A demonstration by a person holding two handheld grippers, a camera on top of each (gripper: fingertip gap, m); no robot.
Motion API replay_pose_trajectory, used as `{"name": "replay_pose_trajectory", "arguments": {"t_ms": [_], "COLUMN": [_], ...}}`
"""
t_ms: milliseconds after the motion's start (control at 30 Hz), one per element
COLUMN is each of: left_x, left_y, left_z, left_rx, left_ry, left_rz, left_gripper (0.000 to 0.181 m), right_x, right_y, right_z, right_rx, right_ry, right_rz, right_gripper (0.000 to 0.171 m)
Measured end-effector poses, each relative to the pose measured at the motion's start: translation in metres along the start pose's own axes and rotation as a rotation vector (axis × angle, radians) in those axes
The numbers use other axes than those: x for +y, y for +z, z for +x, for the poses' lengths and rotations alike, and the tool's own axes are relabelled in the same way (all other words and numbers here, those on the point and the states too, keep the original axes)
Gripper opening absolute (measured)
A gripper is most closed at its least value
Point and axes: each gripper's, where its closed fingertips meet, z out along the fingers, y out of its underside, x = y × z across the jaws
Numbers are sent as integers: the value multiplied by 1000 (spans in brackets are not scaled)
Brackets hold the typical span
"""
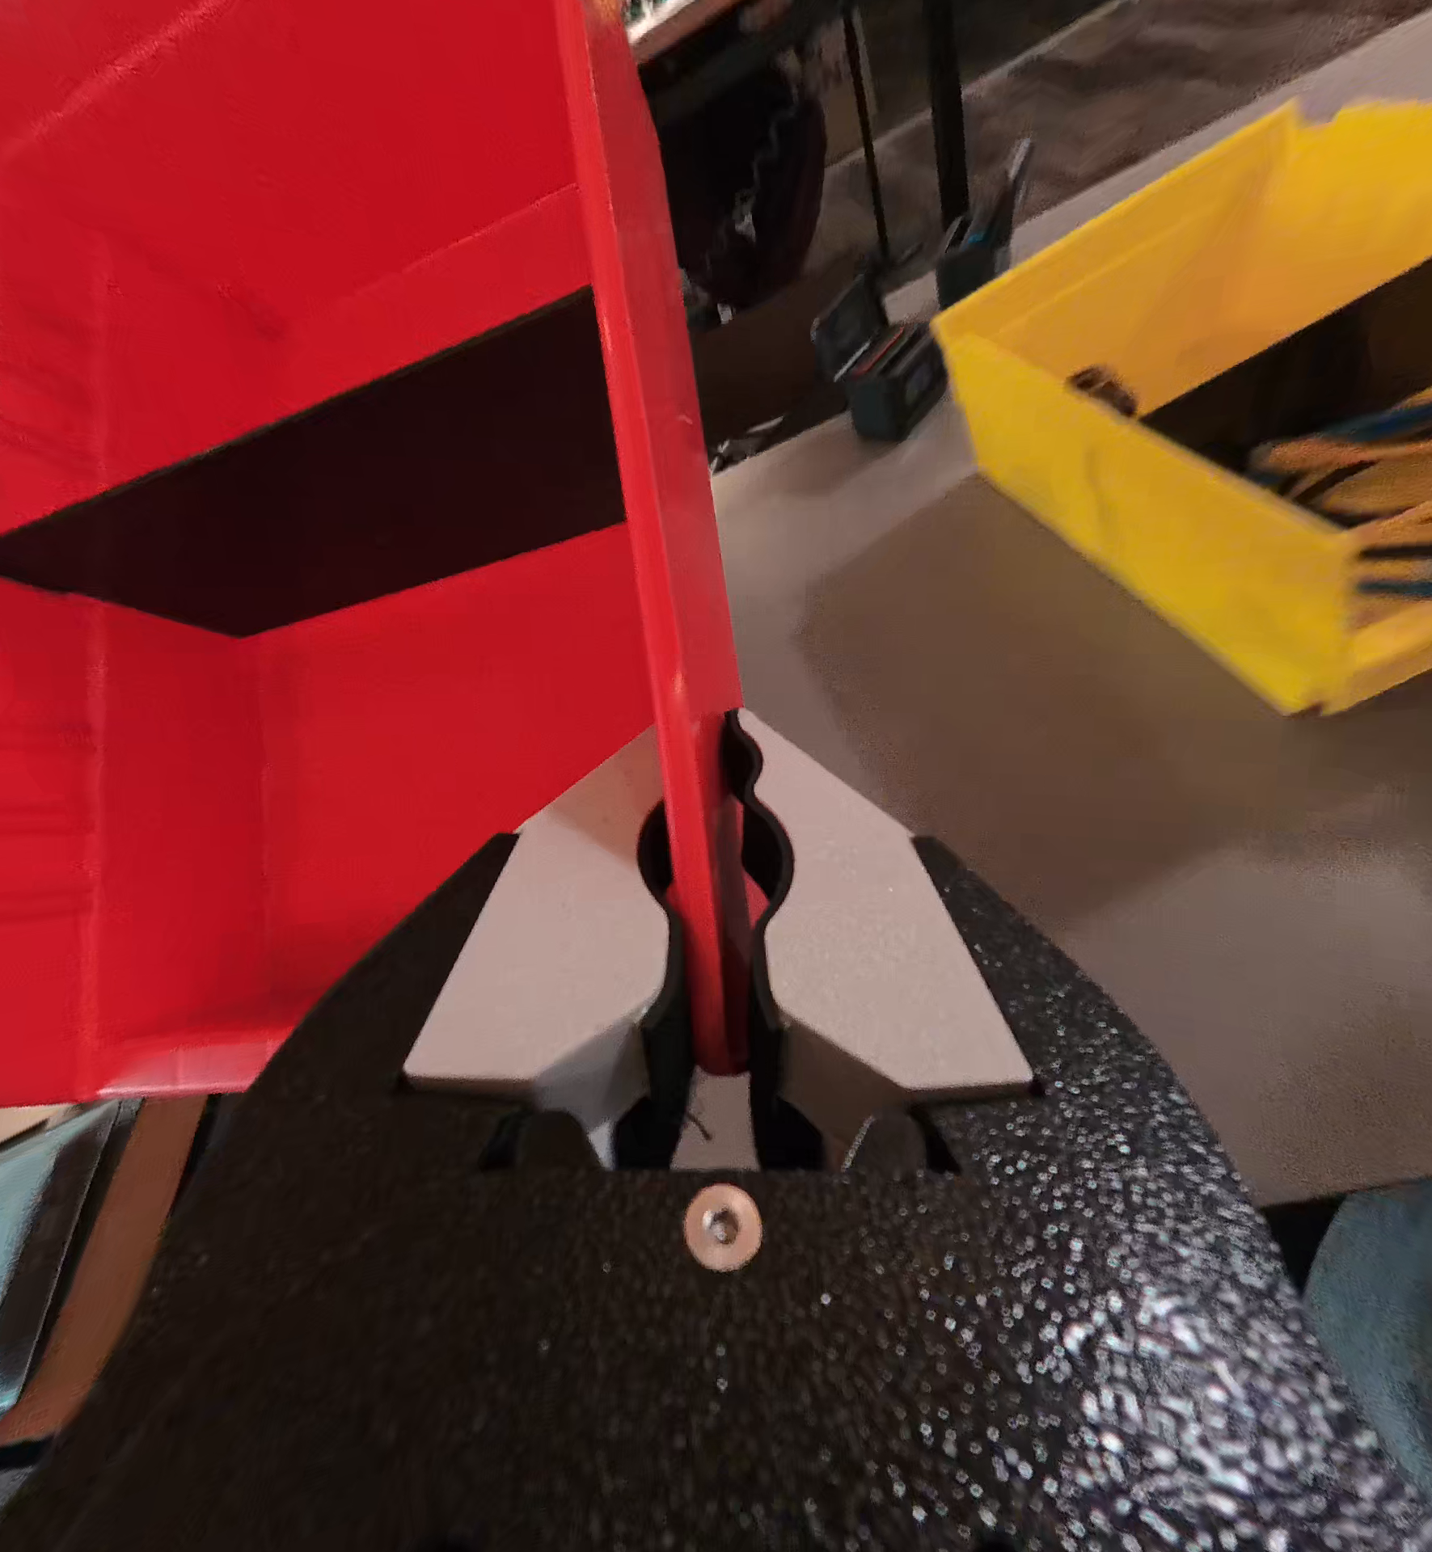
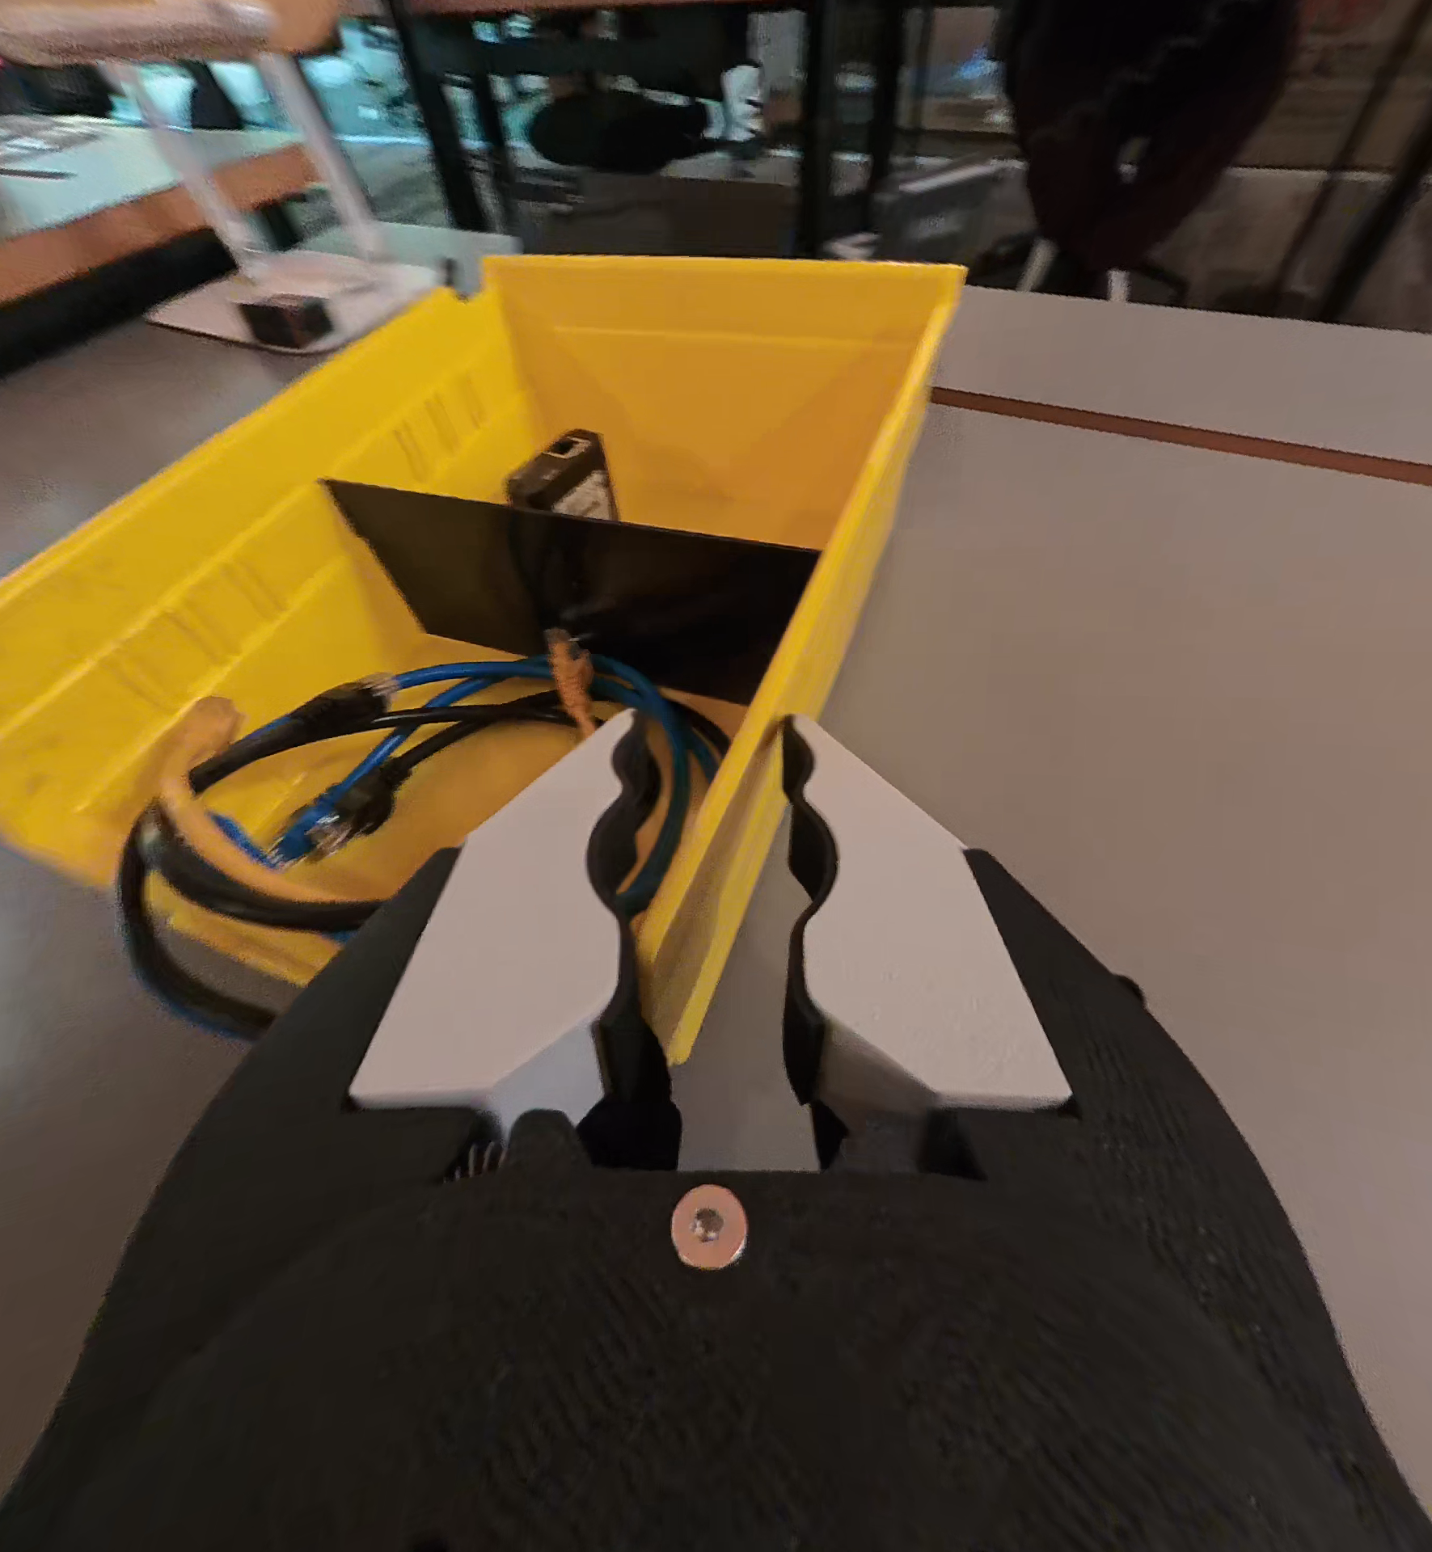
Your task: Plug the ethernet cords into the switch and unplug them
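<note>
My left gripper [image 1: 700,756] is shut on the side wall of a red bin [image 1: 275,336] that has a black divider [image 1: 317,495] and fills the left of its view. My right gripper [image 2: 708,722] is open and straddles the right wall of a yellow bin [image 2: 275,546], one finger inside and one outside. In the yellow bin's near compartment lie coiled ethernet cords: blue [image 2: 485,680], black [image 2: 275,756] and orange [image 2: 571,672]. Some hang over its low front edge. Behind its black divider [image 2: 611,579] lies the small black switch [image 2: 565,483]. The yellow bin also shows in the left wrist view [image 1: 1115,504].
Both bins are over a grey table [image 2: 1157,672] with a brown seam at the right. Small black devices [image 1: 889,369] stand on the table beyond the bins. A white stand [image 2: 292,277] and dark frames are behind the yellow bin. Across from one pair of fingers to the other is roughly 40 cm.
</note>
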Motion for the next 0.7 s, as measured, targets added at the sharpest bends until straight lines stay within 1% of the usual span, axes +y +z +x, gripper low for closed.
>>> {"name": "replay_pose_trajectory", "arguments": {"t_ms": [67, 100, 133, 167, 200, 233, 267, 333, 433, 500, 567, 633, 700], "left_x": [-13, -19, -26, -33, -41, -49, -58, -78, -109, -129, -148, -163, -176], "left_y": [-3, -3, -2, -1, 1, 4, 6, 10, 11, 11, 12, 16, 21], "left_z": [5, 9, 14, 20, 28, 38, 50, 79, 136, 179, 227, 275, 321], "left_rx": [2, 7, 14, 27, 46, 73, 108, 204, 421, 585, 739, 876, 1000], "left_ry": [4, 15, 33, 50, 66, 79, 91, 112, 151, 202, 249, 308, 340], "left_rz": [34, 50, 66, 84, 105, 128, 152, 193, 235, 255, 266, 257, 233], "left_gripper": [2, 3, 3, 3, 3, 3, 3, 3, 3, 3, 3, 3, 3], "right_x": [-3, -4, -8, -17, -29, -42, -54, -78, -91, -79, -66, -56, -42], "right_y": [12, 14, 11, 3, -6, -18, -30, -60, -116, -154, -197, -237, -279], "right_z": [-45, -67, -86, -97, -99, -92, -78, -33, 60, 122, 176, 214, 247], "right_rx": [-167, -270, -369, -442, -473, -468, -427, -277, 62, 265, 442, 597, 809], "right_ry": [-10, 5, 32, 59, 74, 71, 63, 44, -35, -80, -76, -45, 2], "right_rz": [9, 9, 24, 74, 147, 229, 316, 494, 688, 745, 798, 848, 893], "right_gripper": [60, 71, 79, 83, 83, 83, 83, 80, 70, 61, 57, 57, 64]}}
